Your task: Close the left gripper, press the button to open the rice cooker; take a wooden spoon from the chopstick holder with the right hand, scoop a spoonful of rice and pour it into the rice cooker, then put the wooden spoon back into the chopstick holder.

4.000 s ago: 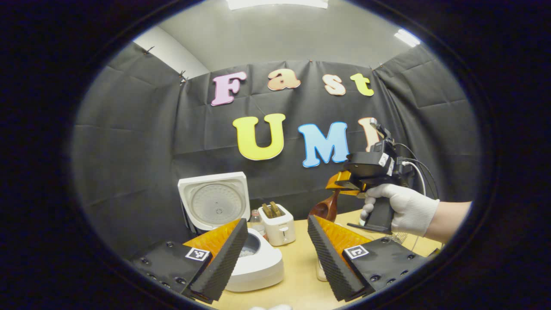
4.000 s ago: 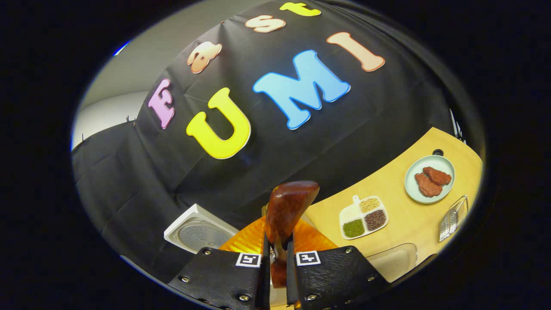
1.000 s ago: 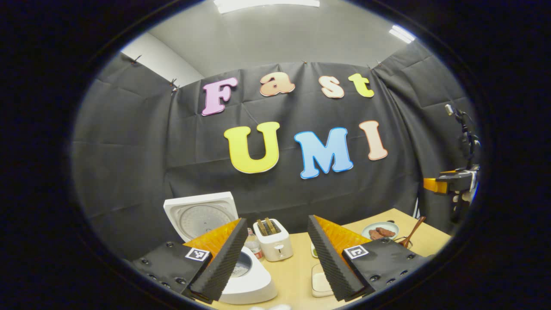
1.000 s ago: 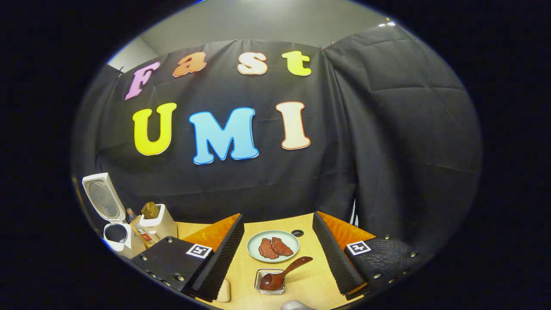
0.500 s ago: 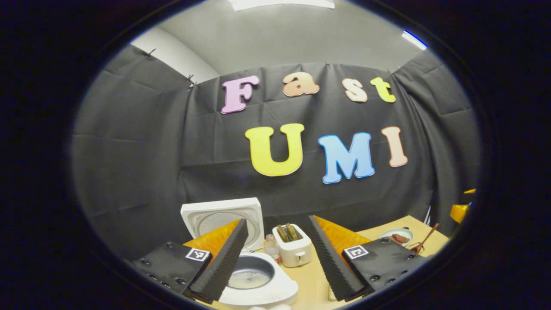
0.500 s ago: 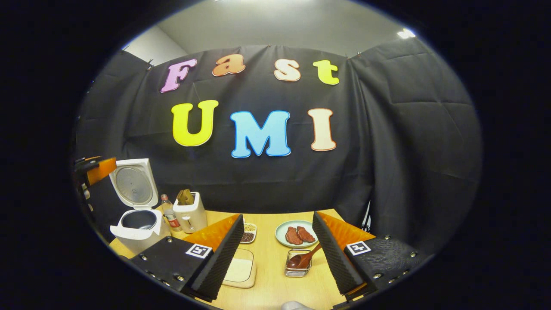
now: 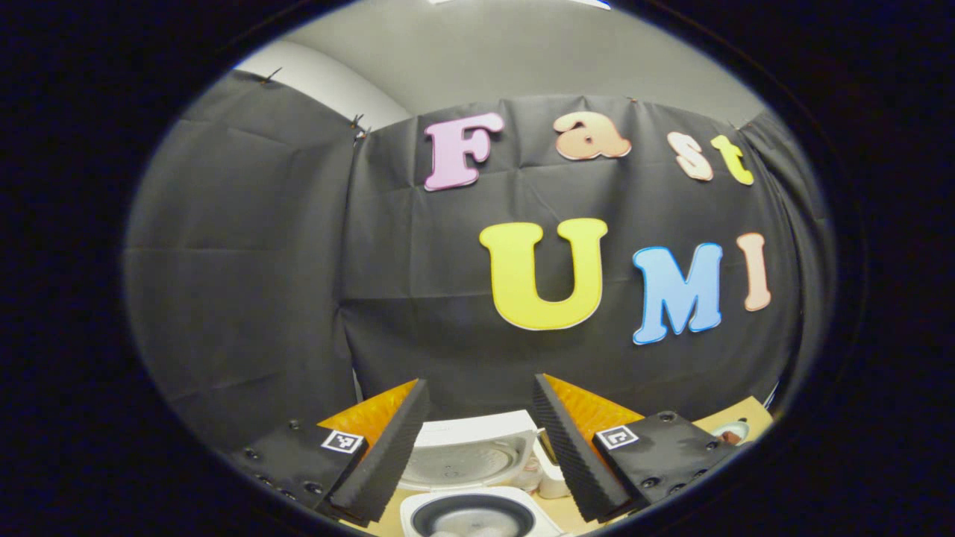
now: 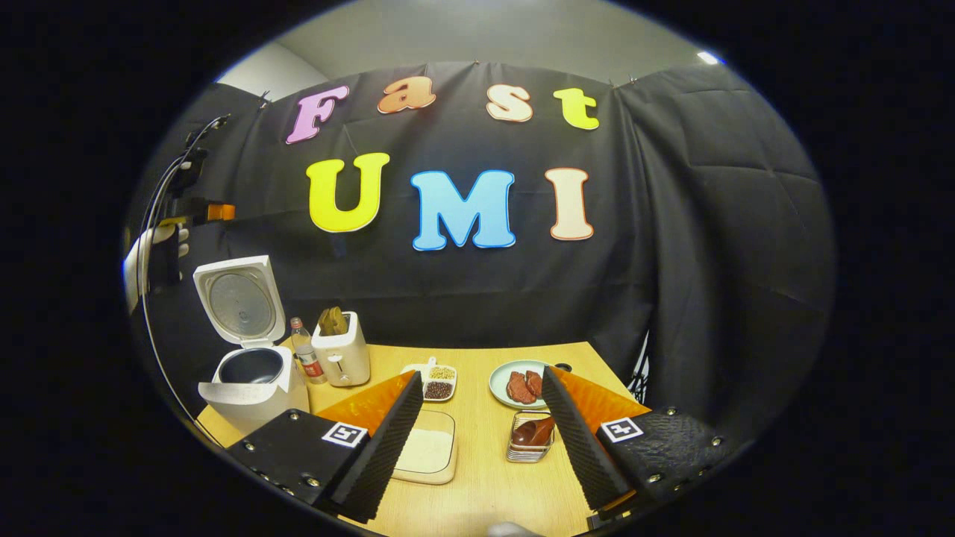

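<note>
In the right gripper view the white rice cooker (image 8: pixel 250 384) stands at the table's left with its lid (image 8: pixel 239 298) raised. The wooden spoon (image 8: pixel 533 431) lies in the clear chopstick holder (image 8: pixel 515 450), just left of my right gripper's right finger. My right gripper (image 8: pixel 477 440) is open and holds nothing, hovering above the rice dish (image 8: pixel 427 452). In the left gripper view my left gripper (image 7: pixel 477 447) is open above the cooker's pot (image 7: pixel 470 516) and lid (image 7: pixel 470 456). Farther off in the right gripper view, the left gripper (image 8: pixel 201 212) hangs above the cooker in a gloved hand (image 8: pixel 149 253).
A white toaster (image 8: pixel 342 356) and a small bottle (image 8: pixel 302 350) stand beside the cooker. A divided tray of grains (image 8: pixel 433 382) and a plate of meat (image 8: pixel 520 384) sit mid-table on the wooden table (image 8: pixel 485 485). The booth's cloth wall runs close behind.
The right gripper, shut on the spoon 4 s ago, has let it go into the holder and drawn back. The left gripper has swung left, over the open cooker.
</note>
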Demonstrator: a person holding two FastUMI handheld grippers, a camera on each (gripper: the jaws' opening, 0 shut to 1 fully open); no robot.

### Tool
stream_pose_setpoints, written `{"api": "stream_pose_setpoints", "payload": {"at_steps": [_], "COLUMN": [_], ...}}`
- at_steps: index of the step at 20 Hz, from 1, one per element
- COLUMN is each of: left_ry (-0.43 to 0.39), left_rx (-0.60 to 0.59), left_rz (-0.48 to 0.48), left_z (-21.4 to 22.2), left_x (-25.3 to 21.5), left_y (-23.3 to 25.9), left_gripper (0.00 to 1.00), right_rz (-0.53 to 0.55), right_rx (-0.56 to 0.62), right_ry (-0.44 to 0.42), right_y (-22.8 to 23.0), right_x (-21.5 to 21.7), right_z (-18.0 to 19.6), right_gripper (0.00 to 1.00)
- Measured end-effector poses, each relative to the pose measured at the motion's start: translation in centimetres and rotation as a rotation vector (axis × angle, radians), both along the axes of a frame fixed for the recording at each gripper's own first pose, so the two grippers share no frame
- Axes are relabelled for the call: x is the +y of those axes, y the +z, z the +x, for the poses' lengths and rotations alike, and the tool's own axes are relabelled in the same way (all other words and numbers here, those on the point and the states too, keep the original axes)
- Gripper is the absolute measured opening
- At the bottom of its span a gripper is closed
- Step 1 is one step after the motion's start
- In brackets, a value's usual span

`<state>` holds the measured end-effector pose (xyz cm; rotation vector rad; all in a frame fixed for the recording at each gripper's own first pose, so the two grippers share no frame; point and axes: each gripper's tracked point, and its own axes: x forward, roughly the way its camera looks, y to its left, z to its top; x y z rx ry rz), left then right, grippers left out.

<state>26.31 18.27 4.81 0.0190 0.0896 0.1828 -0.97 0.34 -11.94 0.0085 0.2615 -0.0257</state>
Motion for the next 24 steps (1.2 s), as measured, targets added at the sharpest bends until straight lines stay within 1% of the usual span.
{"api": "stream_pose_setpoints", "payload": {"at_steps": [2,4,5,6,8,9,10,11,13,14,16,19,20,21,23,24], "left_ry": [0.032,0.071,0.090,0.093,0.125,0.118,0.120,0.107,0.108,0.104,0.102,0.104,0.102,0.101,0.097,0.091], "left_rx": [0.057,0.146,0.198,0.248,0.359,0.304,0.321,0.333,0.343,0.356,0.382,0.414,0.425,0.436,0.467,0.481], "left_rz": [-0.007,-0.014,-0.030,-0.061,-0.108,-0.078,-0.058,-0.063,-0.102,-0.109,-0.116,-0.130,-0.134,-0.134,-0.155,-0.166], "left_z": [3.6,6.3,7.1,7.9,8.4,9.1,9.2,8.7,8.5,8.1,7.0,4.3,3.5,2.7,-0.1,-1.3], "left_x": [1.9,3.6,4.2,4.6,5.8,6.3,6.4,6.2,5.8,5.4,4.8,3.8,3.4,2.9,1.6,1.0], "left_y": [-1.5,-4.7,-6.8,-9.0,-12.2,-11.3,-12.0,-12.4,-12.4,-12.4,-12.7,-13.3,-13.6,-14.1,-15.1,-15.7], "left_gripper": [0.96,0.95,0.95,0.95,0.99,0.99,1.00,0.98,0.96,0.99,0.96,0.97,0.99,0.98,0.99,0.98], "right_rz": [0.010,0.020,0.022,0.022,0.037,0.048,0.055,0.063,0.069,0.061,0.047,0.039,0.045,0.050,0.060,0.070], "right_rx": [0.026,0.055,0.069,0.078,0.098,0.105,0.109,0.116,0.115,0.106,0.088,0.083,0.085,0.089,0.102,0.114], "right_ry": [-0.002,0.002,0.010,0.010,0.014,0.015,0.018,0.017,0.024,0.027,0.035,0.044,0.050,0.057,0.071,0.080], "right_y": [-0.8,-1.7,-2.2,-2.5,-3.2,-3.6,-3.8,-4.1,-4.2,-4.0,-3.8,-4.0,-4.1,-4.2,-4.8,-5.1], "right_x": [0.2,0.4,0.6,0.7,0.7,0.7,0.7,0.6,0.5,0.4,-0.1,-0.7,-0.9,-1.0,-1.2,-1.3], "right_z": [-0.1,-0.1,-0.1,0.0,0.0,0.0,0.1,0.2,0.4,0.5,0.6,0.4,0.3,0.2,0.1,0.1], "right_gripper": [0.98,0.98,0.98,0.98,0.98,0.98,0.98,0.98,0.98,0.98,0.98,0.98,0.98,0.98,0.98,0.98]}}
